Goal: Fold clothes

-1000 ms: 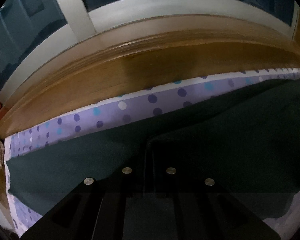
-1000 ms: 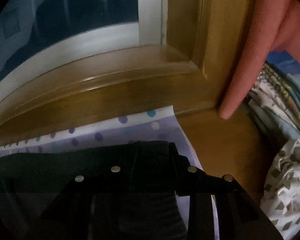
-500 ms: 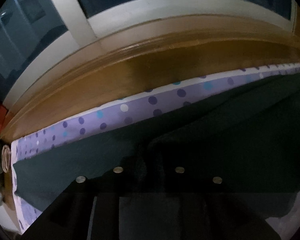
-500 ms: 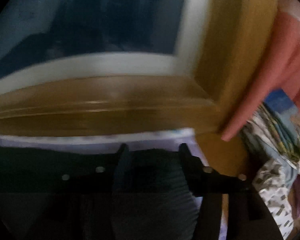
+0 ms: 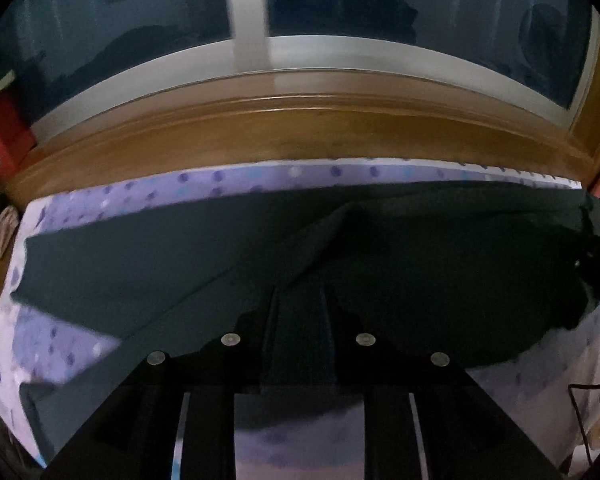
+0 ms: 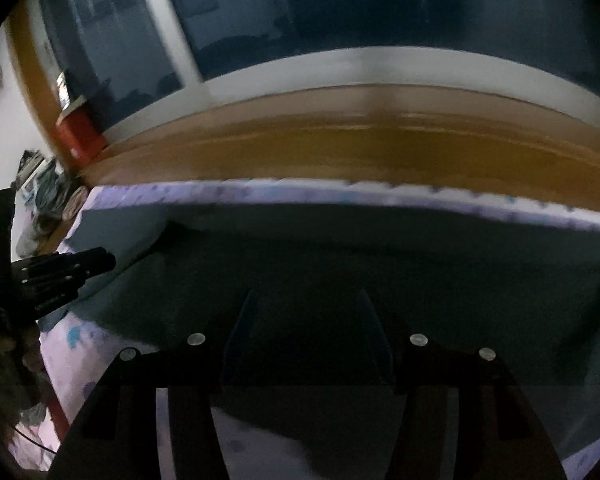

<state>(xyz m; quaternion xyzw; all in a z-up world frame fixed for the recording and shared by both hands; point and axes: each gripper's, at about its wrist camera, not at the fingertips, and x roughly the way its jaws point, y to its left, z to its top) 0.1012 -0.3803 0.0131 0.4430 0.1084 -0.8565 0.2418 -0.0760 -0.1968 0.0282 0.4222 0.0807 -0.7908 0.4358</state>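
Polka-dot lilac sheet (image 5: 80,340) lies below wooden sill (image 5: 300,136). Dark garment (image 5: 440,264) spread flat across sheet. Left gripper (image 5: 299,300) jaws slightly parted above it, gripping nothing. Right gripper (image 6: 306,308) jaws wider, empty over garment's near edge.

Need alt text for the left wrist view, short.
A dark green garment lies spread on a purple polka-dot sheet, a diagonal fold ridge across it. The left tongs hover over it, slightly parted. Behind are a wooden sill and a dark window.
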